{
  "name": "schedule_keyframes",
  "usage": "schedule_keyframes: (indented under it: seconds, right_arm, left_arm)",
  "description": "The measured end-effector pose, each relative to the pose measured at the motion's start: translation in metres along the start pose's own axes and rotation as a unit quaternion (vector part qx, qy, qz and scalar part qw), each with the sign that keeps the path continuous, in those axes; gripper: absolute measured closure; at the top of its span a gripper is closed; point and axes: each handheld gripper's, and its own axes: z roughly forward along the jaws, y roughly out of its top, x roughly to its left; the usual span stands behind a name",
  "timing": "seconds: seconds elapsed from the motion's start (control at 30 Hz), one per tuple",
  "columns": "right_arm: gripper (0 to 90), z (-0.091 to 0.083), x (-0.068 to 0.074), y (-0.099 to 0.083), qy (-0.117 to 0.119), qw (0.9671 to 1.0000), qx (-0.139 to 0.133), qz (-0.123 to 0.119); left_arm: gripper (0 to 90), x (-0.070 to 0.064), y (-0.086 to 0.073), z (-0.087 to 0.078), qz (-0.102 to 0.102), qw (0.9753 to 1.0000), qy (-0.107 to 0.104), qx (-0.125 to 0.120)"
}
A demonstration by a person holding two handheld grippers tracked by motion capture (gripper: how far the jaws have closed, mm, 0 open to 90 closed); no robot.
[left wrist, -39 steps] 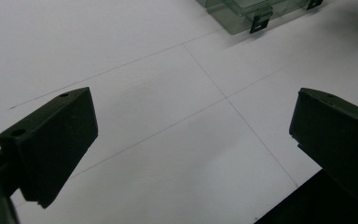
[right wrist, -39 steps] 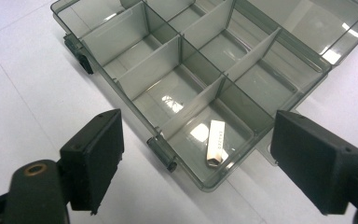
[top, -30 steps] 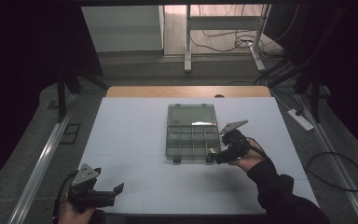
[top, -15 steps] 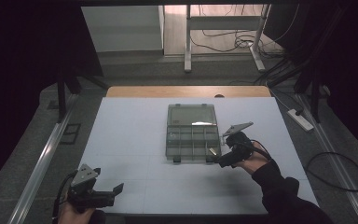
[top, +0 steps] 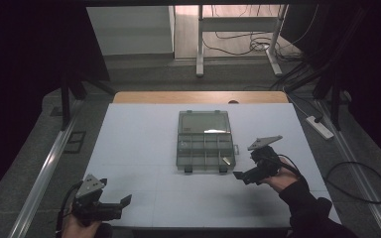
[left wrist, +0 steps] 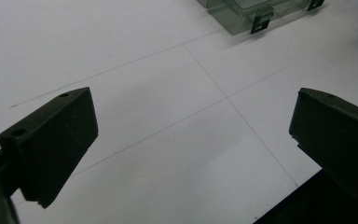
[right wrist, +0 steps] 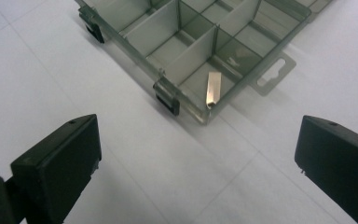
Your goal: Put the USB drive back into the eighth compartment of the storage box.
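While the right gripper [top: 239,175] gapes wide, empty, the box [top: 204,140] sits near, at its 11 o'clock. A metal strip [right wrist: 213,87] lies inside. Left gripper [top: 125,202] wide, empty.

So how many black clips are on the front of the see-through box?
2. Both sit on the near edge of the clear compartment box: the left latch near its left corner, the right latch near its right corner, beside the compartment holding a small metal strip.

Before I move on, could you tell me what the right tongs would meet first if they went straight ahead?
Probably the near corner of the clear compartment box, by its latch. The right tongs stand open and point at it; depth is uncertain.
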Motion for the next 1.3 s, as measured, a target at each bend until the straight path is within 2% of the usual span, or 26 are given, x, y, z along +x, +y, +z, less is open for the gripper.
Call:
schedule_keyframes:
  seconds: [0.27, 0.53, 0.8, 1.07, 1.3]
  right_arm:
    - [0.0, -0.012, -0.001, -0.013, 0.003, 1.0000, -0.006, 0.007]
    - [0.0, -0.026, -0.002, -0.029, -0.010, 0.9997, -0.017, 0.014]
    - [0.0, -0.038, -0.004, -0.045, -0.021, 0.9994, -0.014, 0.025]
    - [0.0, -0.052, -0.007, -0.058, -0.026, 0.9980, -0.038, 0.043]
    - [0.0, -0.060, -0.010, -0.069, -0.040, 0.9964, -0.050, 0.055]
  left_arm:
    - [1.0, 0.000, 0.000, 0.000, 0.000, 1.0000, 0.001, 0.000]
    - [1.0, 0.000, 0.000, 0.000, 0.000, 1.0000, 0.001, 0.000]
    - [1.0, 0.000, 0.000, 0.000, 0.000, 1.0000, 0.001, 0.000]
    - [1.0, 0.000, 0.000, 0.000, -0.001, 1.0000, 0.001, 0.000]
    - [1.0, 0.000, 0.000, 0.000, -0.001, 1.0000, 0.001, 0.001]
